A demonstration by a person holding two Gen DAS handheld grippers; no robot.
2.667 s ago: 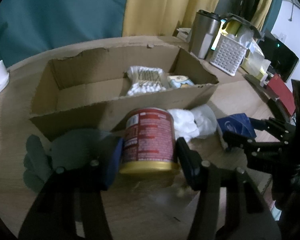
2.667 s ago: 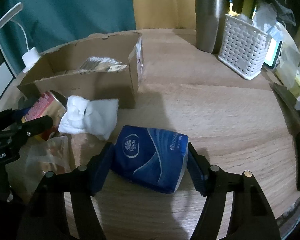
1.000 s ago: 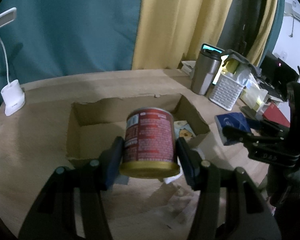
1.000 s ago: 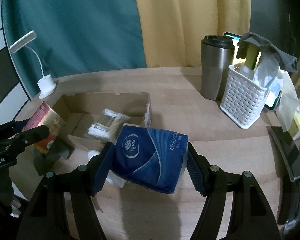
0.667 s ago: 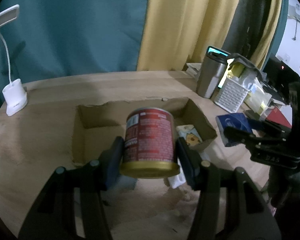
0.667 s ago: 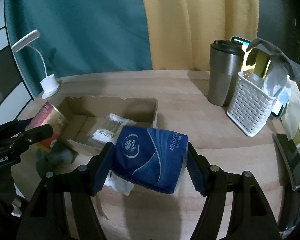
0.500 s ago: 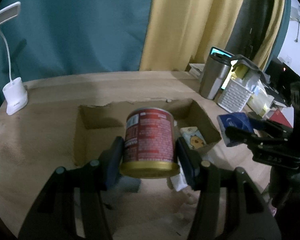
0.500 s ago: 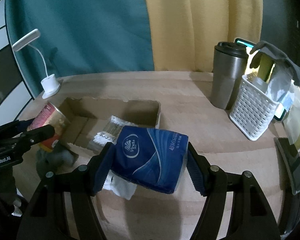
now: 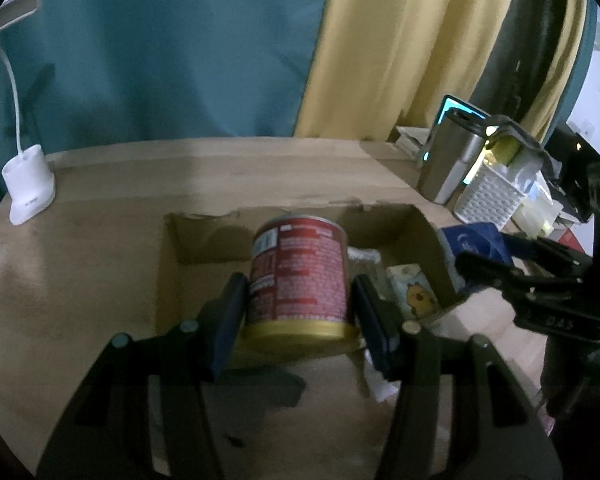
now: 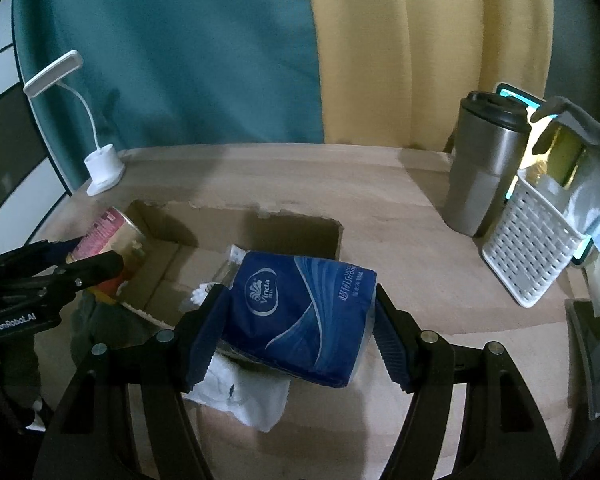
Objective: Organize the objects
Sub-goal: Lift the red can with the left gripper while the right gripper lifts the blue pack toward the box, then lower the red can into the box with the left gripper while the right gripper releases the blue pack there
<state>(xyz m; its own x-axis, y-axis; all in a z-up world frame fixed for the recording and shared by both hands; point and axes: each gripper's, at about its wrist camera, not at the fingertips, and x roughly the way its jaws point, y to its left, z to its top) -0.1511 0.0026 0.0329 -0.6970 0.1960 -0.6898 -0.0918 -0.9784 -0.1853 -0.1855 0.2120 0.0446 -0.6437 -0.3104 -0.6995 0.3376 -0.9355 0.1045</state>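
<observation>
Left gripper (image 9: 298, 312): a red can (image 9: 299, 280) is clamped between the two pads, upright, gold rim nearest the camera, held in the air over the open box (image 9: 428, 236) on the table (image 9: 100, 248).

Right gripper (image 10: 300, 332): a blue tissue pack (image 10: 300, 316) is gripped between the pads by its short ends and is carried above the box's near right corner.

Shown only by the left view: a small printed packet (image 9: 414, 292) inside the box's right end. Shown only by the right view: a white cloth (image 10: 248, 392) on the table under the pack. A lamp (image 10: 100, 168), a steel tumbler (image 10: 484, 168) and a white basket (image 10: 528, 248) are seen in both.
</observation>
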